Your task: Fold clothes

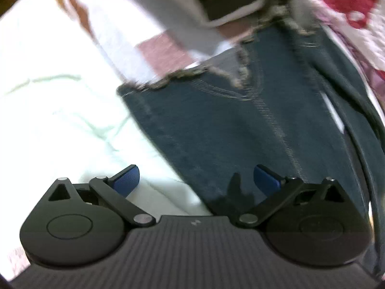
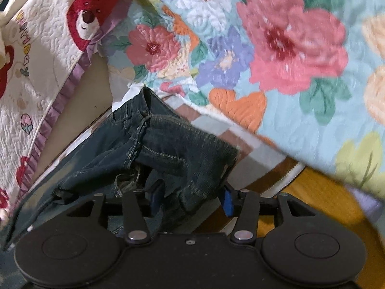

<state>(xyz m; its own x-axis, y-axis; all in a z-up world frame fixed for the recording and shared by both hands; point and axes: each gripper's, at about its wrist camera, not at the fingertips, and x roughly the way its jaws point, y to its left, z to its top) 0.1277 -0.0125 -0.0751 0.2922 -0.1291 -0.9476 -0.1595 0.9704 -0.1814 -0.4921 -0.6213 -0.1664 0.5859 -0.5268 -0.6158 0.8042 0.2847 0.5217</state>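
The jeans (image 2: 154,144) hang bunched off the right gripper (image 2: 191,201), lifted above the bed edge with the floral quilt (image 2: 300,60) behind and the bear quilt (image 2: 48,48) to the side. Denim is draped between the blue pads (image 2: 227,203), but the pads stand apart with cloth only loosely filling the gap, so I can't tell whether it is truly pinched or just slung over them. That is my worry: if the hold is only a drape, a quick swing could let the whole bundle slide off onto the wooden floor (image 2: 312,204) below.

The left gripper (image 1: 196,180) is spread wide and holds nothing, hovering close over the frayed-hem leg of the jeans (image 1: 228,125), beside the white sheet (image 1: 48,84). Its view is blurred, so it looks to be moving fast. Closing at that pace could grab two layers at once, or nip the sheet along with the denim, and the fold would drag crooked.
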